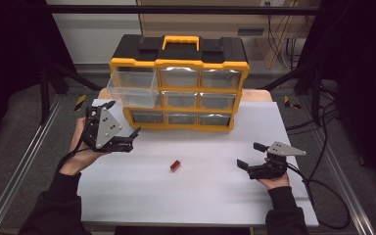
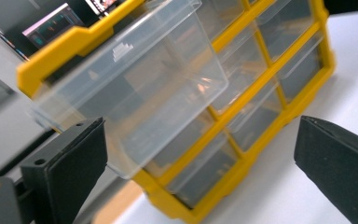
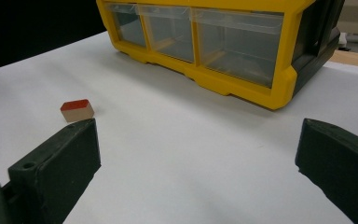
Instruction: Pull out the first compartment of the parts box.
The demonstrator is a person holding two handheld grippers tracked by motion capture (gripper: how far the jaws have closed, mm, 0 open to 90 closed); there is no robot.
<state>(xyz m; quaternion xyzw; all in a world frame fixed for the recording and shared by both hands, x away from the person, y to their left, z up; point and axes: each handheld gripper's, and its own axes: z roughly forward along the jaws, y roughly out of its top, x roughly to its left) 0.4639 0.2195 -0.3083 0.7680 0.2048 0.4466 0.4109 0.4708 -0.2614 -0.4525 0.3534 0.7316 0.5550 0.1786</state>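
A yellow-framed plastic drawer cabinet with a black top and yellow carry handle (image 1: pixel 178 81) stood at the far side of the white table surface (image 1: pixel 200 181). It held three rows of three clear drawers. The top-left clear plastic drawer (image 1: pixel 132 88) was pulled well out of the frame, overhanging the front; the other drawers sat flush.

A small red-topped block with a pale wooden body (image 1: pixel 175 166) lay on the bare table, near the middle, well in front of the cabinet and apart from it. It sat between the two grippers, touching neither.

The left gripper (image 1: pixel 121 123) was held up off the table in the person's left hand (image 1: pixel 78 154), just below and in front of the pulled-out drawer. Its jaws stood wide apart, holding nothing. In the left gripper view the drawer (image 2: pixel 135 88) appeared tilted, between and beyond the jaws, not touched by them.

The right gripper (image 1: pixel 252 155) sat low near the table's right side, held in the right hand (image 1: pixel 274 181), pointing left toward the block. Its jaws were spread wide, with nothing between them. In the right gripper view the block (image 3: pixel 77 110) lay just beyond the left-hand jaw's tip, and the cabinet's bottom row (image 3: pixel 205 42) stood farther off.
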